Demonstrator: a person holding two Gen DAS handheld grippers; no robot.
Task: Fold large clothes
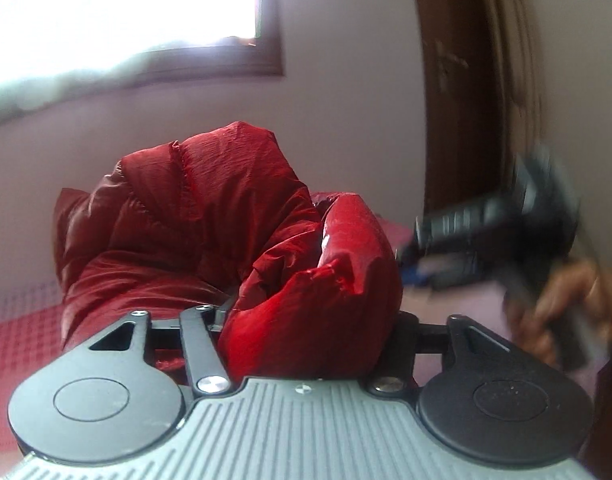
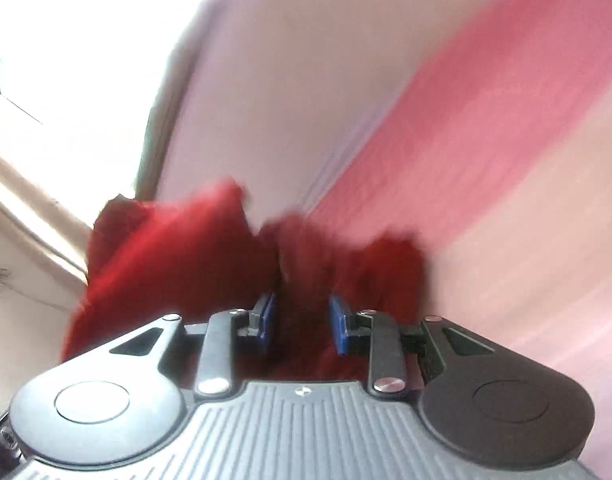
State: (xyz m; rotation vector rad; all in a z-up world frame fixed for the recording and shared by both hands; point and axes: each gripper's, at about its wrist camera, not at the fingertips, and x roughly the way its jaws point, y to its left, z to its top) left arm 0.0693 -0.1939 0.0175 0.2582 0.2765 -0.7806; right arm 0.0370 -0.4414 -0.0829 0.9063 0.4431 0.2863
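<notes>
A red quilted puffer jacket (image 1: 177,220) bulges up in front of my left gripper (image 1: 310,320). Its fabric fills the space between the jaws and hides the fingertips; the gripper is shut on it. In the right wrist view, which is motion-blurred, the same red jacket (image 2: 177,248) is bunched between the blue pads (image 2: 265,316) of my right gripper (image 2: 301,320), which is shut on the fabric. My right gripper also shows in the left wrist view (image 1: 506,216), blurred, at the right, held by a hand (image 1: 566,304).
A red and pink patterned bed cover (image 1: 17,340) lies below the jacket. A bright window (image 1: 117,8) is in the pale wall behind. A dark wooden door frame (image 1: 458,80) stands at the right. A pink band of the cover (image 2: 486,100) streaks past.
</notes>
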